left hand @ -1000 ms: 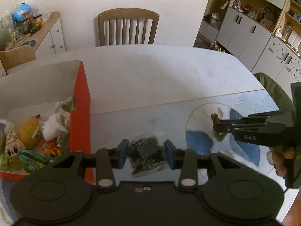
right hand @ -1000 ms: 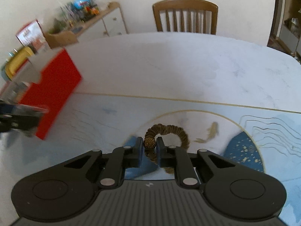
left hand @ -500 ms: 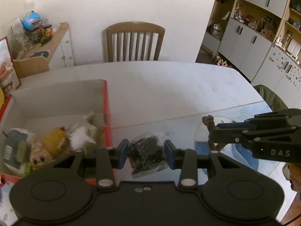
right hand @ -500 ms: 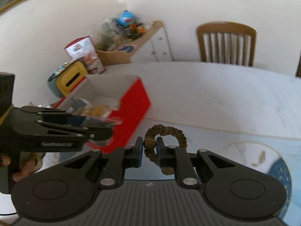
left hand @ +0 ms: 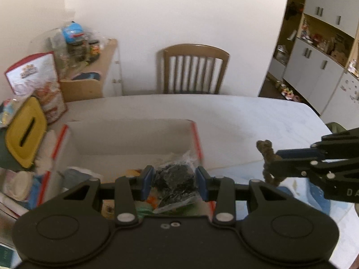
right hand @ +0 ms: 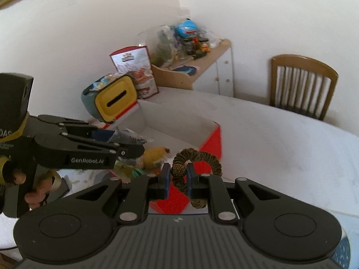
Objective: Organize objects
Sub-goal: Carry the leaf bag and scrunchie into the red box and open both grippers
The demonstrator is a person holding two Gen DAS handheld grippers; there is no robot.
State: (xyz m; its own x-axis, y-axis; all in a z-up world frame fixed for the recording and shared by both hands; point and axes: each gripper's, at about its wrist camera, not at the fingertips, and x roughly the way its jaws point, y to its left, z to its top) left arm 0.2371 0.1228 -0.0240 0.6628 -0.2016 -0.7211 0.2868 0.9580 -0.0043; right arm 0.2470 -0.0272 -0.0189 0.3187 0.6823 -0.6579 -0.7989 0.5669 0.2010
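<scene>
Tongs on the left (left hand: 174, 182) pinch a clear bag of dark bits (left hand: 174, 179) above the open red box (left hand: 197, 139), toys below them. Right tongs (right hand: 178, 174) clamp a brown scrunchie (right hand: 197, 157) by its bead, just right of the box, over the tabletop (right hand: 291, 152).

Home dining room, wooden chair (left hand: 194, 68), white cupboards (left hand: 314, 71)

Black grippers (right hand: 176, 178), blue-padded jaws, silver screws, "GenRobot.AI" lettering.

Left claw (left hand: 174, 180) grips bag (left hand: 175, 179) over box (left hand: 134, 134)
</scene>
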